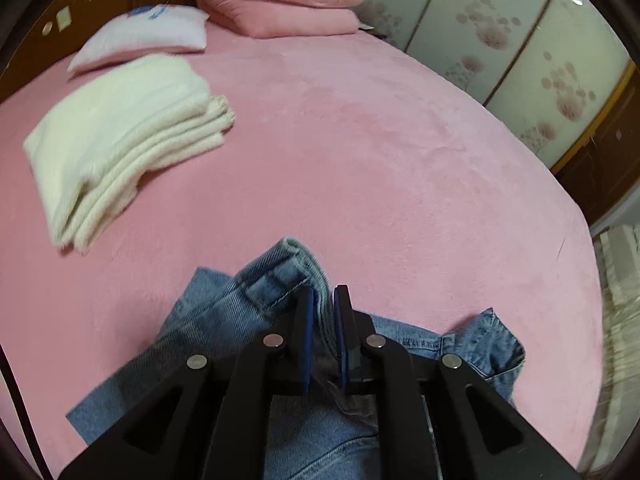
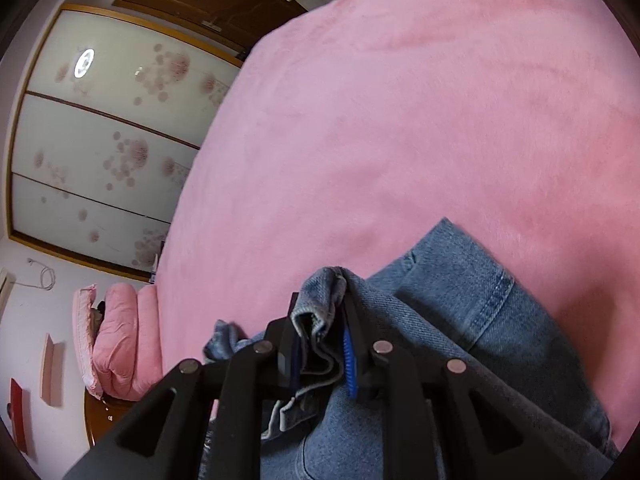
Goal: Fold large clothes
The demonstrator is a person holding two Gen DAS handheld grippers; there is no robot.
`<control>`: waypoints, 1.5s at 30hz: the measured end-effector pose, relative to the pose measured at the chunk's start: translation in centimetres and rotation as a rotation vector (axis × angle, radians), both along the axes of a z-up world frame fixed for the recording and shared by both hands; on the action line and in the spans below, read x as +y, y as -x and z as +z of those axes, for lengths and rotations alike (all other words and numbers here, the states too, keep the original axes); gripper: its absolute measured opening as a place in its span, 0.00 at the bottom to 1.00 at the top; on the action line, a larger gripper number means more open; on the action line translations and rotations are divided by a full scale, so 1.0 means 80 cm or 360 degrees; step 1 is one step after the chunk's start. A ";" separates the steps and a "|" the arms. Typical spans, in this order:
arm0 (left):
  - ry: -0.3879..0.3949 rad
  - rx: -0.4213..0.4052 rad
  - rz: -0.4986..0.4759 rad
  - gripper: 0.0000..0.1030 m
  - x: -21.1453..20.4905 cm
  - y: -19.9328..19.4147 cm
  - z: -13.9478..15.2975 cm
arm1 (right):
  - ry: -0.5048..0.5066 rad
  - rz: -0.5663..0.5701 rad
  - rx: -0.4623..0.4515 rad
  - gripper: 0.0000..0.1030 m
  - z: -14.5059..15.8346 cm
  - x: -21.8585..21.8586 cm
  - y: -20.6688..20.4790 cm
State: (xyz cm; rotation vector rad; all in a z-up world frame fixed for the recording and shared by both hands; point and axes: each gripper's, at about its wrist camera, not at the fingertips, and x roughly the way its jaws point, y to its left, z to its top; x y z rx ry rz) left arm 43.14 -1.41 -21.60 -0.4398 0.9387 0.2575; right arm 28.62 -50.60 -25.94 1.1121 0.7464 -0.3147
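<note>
Denim jeans (image 1: pixel 224 312) on pink bed (image 1: pixel 360 140): left gripper (image 1: pixel 323 300) and right gripper (image 2: pixel 320 320) each clamped on waistband. Lay flat near folded white stack (image 1: pixel 120 140), keep tension even.

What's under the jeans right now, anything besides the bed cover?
Around the jeans only the pink bed cover shows, bare on every visible side. The denim and both tools hide what lies directly beneath, so that patch cannot be checked.

Left gripper (image 1: pixel 323 296) angles steeply downward, its jaws pinched nearly together on a fold of denim. Right gripper (image 2: pixel 322 308) also tilts downward, jaws clamped on bunched denim.
</note>
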 end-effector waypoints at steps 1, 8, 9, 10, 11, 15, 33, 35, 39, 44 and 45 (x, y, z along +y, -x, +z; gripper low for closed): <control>-0.0032 -0.0041 -0.0011 0.08 -0.002 -0.002 0.005 | 0.0005 -0.0003 0.0016 0.21 -0.001 0.000 -0.001; -0.0223 -0.0070 -0.0246 0.08 -0.033 -0.011 0.033 | 0.0230 0.0027 0.0059 0.36 0.021 0.010 -0.012; -0.0200 -0.0039 -0.0286 0.08 -0.037 -0.010 0.031 | 0.0264 0.0034 0.0049 0.36 0.028 0.012 -0.013; -0.0166 0.0002 -0.0328 0.08 -0.042 -0.009 0.027 | 0.0288 0.0038 0.0041 0.36 0.034 0.014 -0.013; -0.0141 0.0031 -0.0356 0.08 -0.045 -0.007 0.024 | 0.0309 0.0041 0.0035 0.36 0.040 0.016 -0.012; -0.0032 0.0177 -0.0469 0.08 -0.056 0.018 0.005 | 0.0462 0.0104 -0.0031 0.36 0.067 0.031 0.000; 0.0391 0.0697 -0.0967 0.13 -0.095 0.190 -0.079 | 0.0142 0.1081 0.0183 0.00 0.006 0.255 0.085; 0.0407 0.0748 -0.1015 0.13 -0.102 0.197 -0.090 | 0.0133 0.1120 0.0252 0.00 -0.007 0.269 0.089; 0.0418 0.0803 -0.1111 0.13 -0.119 0.201 -0.106 | 0.0134 0.1147 0.0267 0.00 -0.021 0.276 0.085; 0.0179 0.0747 -0.1005 0.01 -0.115 0.194 -0.117 | 0.0215 0.1181 0.0282 0.00 -0.042 0.261 0.071; 0.0172 0.0708 -0.0972 0.01 -0.104 0.191 -0.115 | 0.0224 0.1190 0.0265 0.00 -0.047 0.250 0.073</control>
